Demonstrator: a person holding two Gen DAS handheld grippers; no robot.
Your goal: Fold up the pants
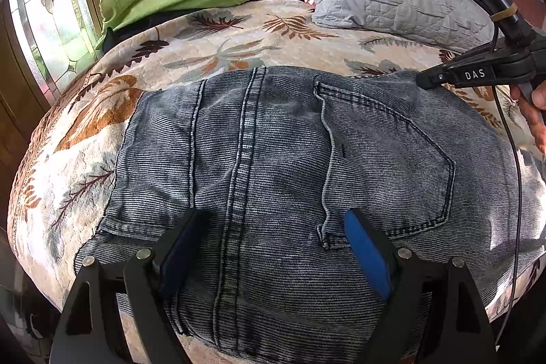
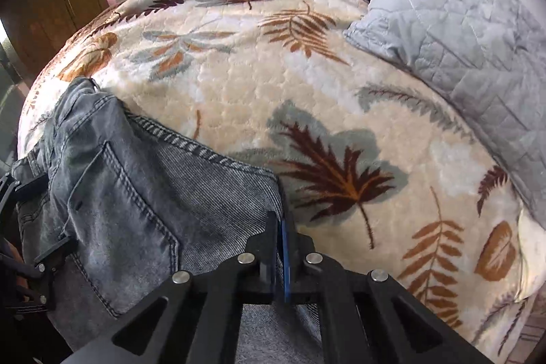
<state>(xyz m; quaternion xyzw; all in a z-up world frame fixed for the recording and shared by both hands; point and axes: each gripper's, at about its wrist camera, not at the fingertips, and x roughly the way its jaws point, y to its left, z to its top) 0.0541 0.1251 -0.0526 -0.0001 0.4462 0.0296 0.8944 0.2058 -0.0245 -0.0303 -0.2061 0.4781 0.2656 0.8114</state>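
Your left gripper (image 1: 273, 248) is hovering released, astride the pants' (image 1: 273, 159) central seam, which is running away from you across the blanket (image 1: 239, 36); your right gripper (image 2: 279, 248) is clenching their edge.

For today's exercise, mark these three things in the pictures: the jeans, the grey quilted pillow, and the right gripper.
jeans (image 1: 273, 142), left wrist view, on the centre seam.
grey quilted pillow (image 2: 460, 33), right wrist view, on its quilted face.
right gripper (image 2: 278, 224), right wrist view, at the closed fingertips.

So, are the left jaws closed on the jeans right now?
No, the left gripper has its jaws standing wide apart over the jeans, with denim visible between them and neither pad pinching a fold.
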